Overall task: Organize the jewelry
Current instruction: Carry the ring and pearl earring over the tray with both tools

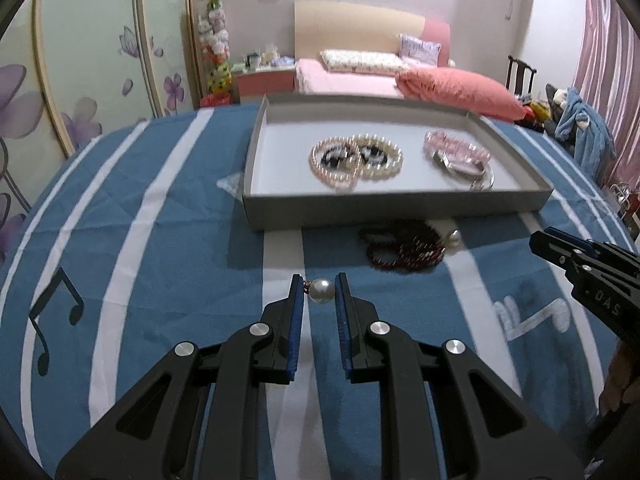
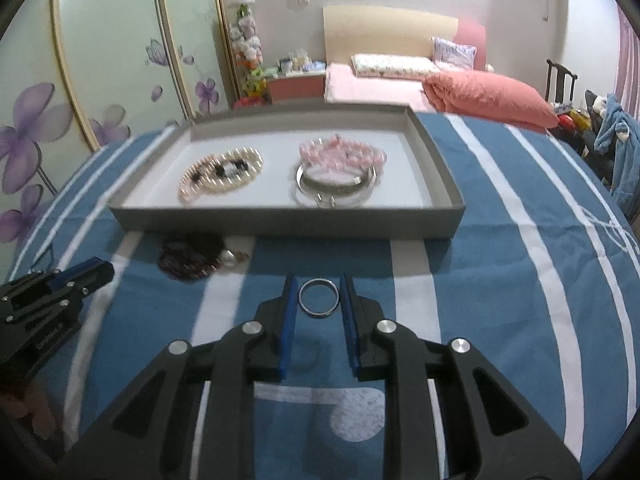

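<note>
A pearl earring is clamped between the nearly closed fingers of the left gripper, and a silver ring is pinched likewise by the right gripper. Both are held above the striped cloth, before the near wall of the grey tray, where bracelets are laid.

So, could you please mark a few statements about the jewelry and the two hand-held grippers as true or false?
1. The left hand-held gripper holds a pearl earring. True.
2. The right hand-held gripper holds a pink bead bracelet. False: it holds a silver ring; the pink bead bracelet lies in the tray.
3. The pearl strands lie in the tray. True.
4. The dark red bead strand is in the tray. False: it lies on the striped cloth, in front of the tray.
5. The tray has a lid on. False: it is open.
</note>
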A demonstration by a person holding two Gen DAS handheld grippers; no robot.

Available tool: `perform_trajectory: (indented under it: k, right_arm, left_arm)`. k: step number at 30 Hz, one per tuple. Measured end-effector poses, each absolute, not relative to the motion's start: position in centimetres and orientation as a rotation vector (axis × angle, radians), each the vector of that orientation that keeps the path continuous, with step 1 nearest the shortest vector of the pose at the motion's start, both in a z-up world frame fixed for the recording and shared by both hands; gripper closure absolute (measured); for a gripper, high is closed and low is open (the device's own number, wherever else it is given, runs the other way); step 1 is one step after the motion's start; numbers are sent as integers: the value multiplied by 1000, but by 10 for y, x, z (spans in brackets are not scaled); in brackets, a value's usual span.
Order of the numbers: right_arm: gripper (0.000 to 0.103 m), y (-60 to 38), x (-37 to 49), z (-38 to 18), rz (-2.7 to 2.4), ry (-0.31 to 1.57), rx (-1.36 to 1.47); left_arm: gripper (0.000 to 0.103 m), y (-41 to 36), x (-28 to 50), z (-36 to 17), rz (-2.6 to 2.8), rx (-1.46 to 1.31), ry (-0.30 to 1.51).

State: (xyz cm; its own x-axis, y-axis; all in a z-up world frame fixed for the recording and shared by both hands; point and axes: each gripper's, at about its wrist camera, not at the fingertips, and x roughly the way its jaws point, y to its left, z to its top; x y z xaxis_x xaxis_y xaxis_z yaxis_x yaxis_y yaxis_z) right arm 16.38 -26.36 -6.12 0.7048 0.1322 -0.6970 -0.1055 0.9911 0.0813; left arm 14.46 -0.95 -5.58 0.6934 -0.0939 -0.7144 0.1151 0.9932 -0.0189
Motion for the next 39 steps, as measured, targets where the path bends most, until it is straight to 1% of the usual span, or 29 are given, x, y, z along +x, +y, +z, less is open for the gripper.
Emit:
perform_trajectory:
  k: [15,22,27,39]
  right_arm:
    - [81,-245,123,-1,125,450,13]
    - [81,-240,105,13,100,323,-10]
    - [81,-238,102,16,84,280,-16]
    - [81,-238,103,13,67,276,-8]
  left_arm:
    - [86,-17,118,-9,-86,41,520]
    - [86,-18,111,0,-74,27,449]
    - [86,-18,110,2,-65,16,425]
    - [86,-18,108,1,-59,15,403]
